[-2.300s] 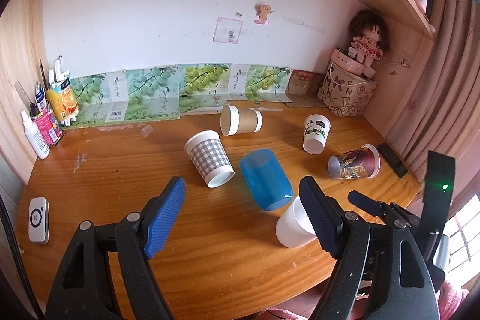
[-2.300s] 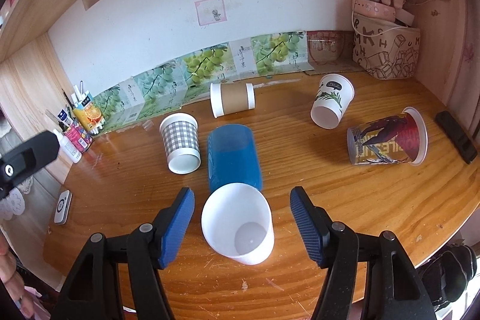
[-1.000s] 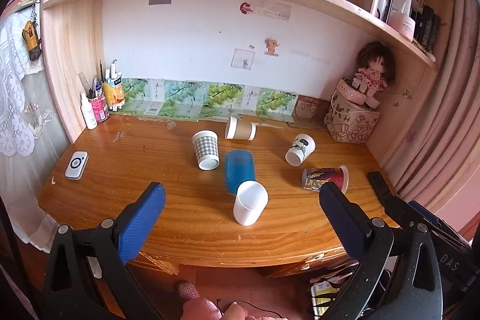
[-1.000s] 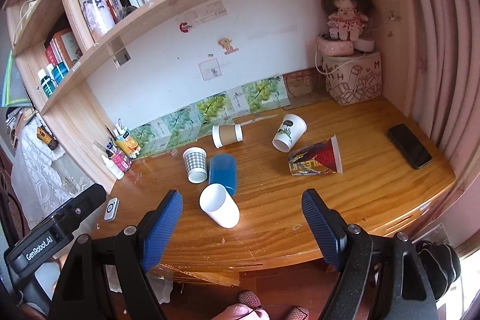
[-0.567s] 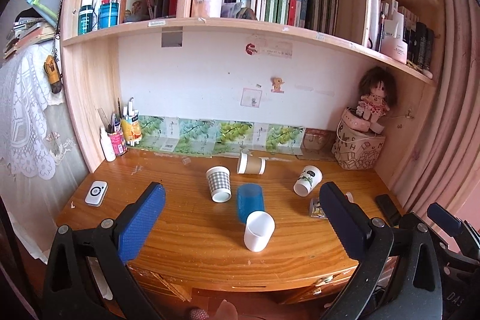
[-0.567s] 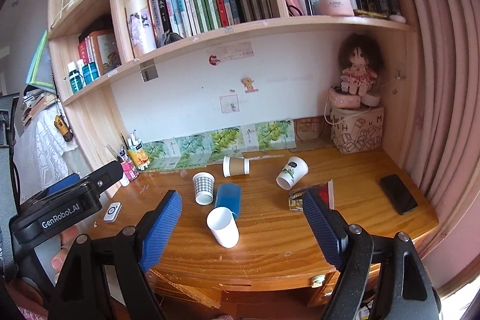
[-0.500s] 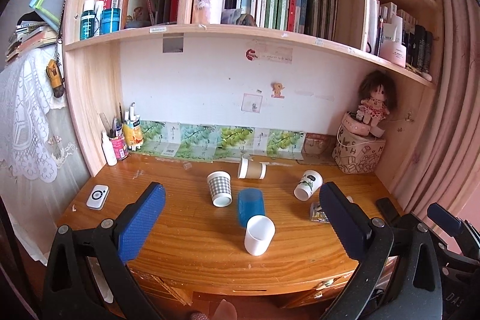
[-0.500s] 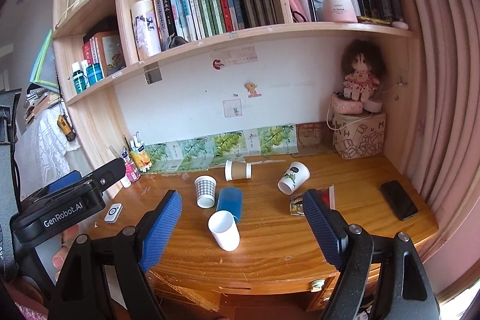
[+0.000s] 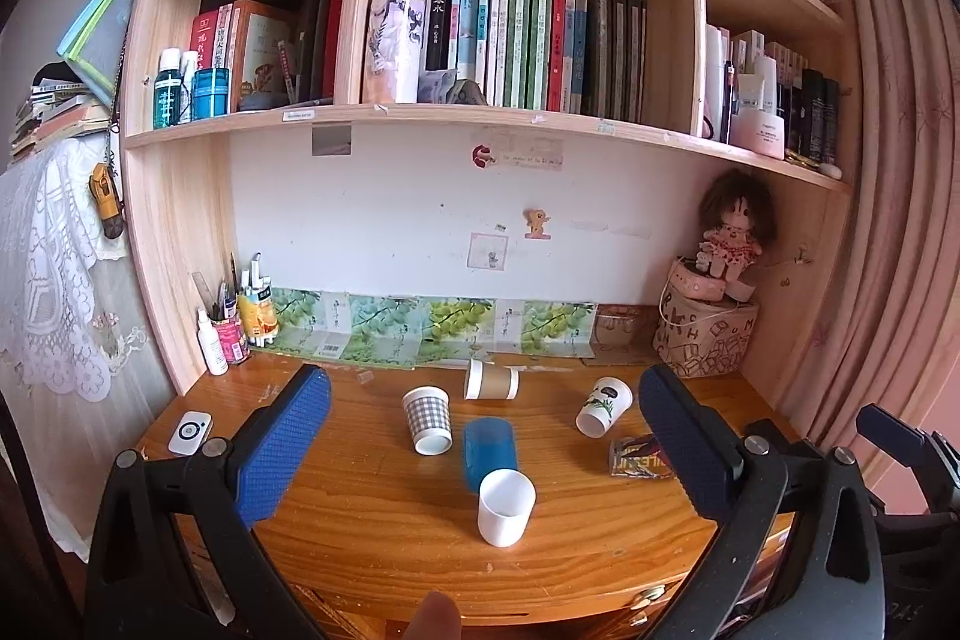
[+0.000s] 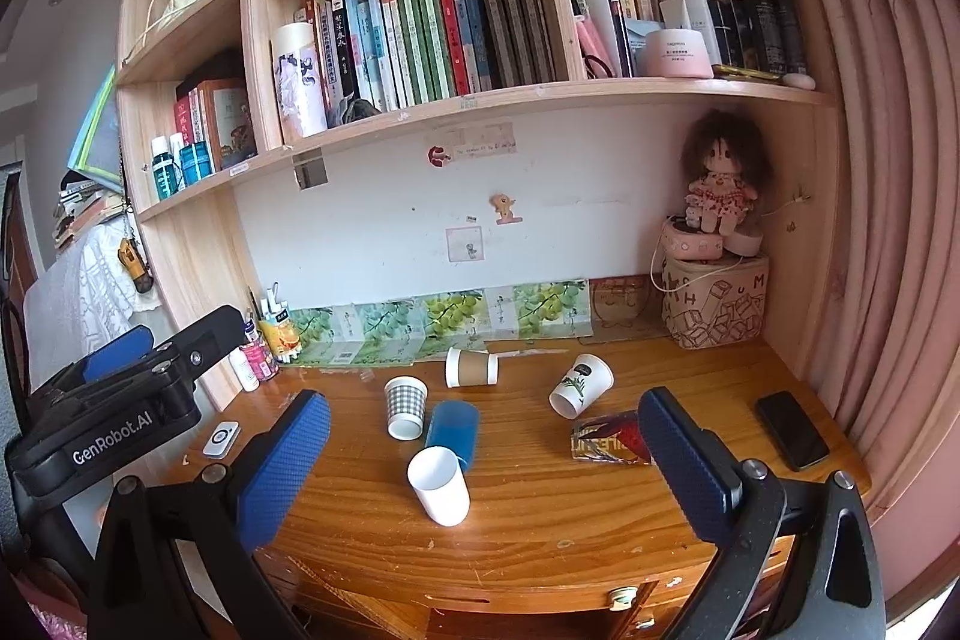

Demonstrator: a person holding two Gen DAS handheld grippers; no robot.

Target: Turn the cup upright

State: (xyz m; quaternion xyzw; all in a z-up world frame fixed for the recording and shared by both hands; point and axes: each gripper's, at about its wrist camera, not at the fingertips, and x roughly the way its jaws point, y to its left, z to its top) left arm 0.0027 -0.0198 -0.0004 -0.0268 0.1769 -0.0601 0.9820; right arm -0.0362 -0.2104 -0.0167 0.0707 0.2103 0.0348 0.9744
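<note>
Left to right: the left tongs (image 9: pixel 480 436) hung wide and empty, well back from the worktop (image 9: pixel 372 532). The white cup (image 9: pixel 506 507) stood upright near the front edge, just before the toppled blue cup (image 9: pixel 489 450). The right tongs (image 10: pixel 480 454) gaped empty too; nothing blocked them.

Left gripper (image 9: pixel 480 436) is held wide open, away from the desk (image 9: pixel 372 514), nothing between its blue pads (image 9: pixel 282 445). White cup (image 9: pixel 506 507) is seen upright near the desk's front edge. Blue cup (image 9: pixel 489 451) is laid on its side, touching the white cup from behind. Checked cup (image 9: pixel 427 419) lies tipped, behind and left of the white cup; brown cup (image 9: pixel 491 379) on its side, further behind; leaf-print cup (image 9: pixel 603 406) and red printed cup (image 9: pixel 637 456) are toppled to its right.
</note>
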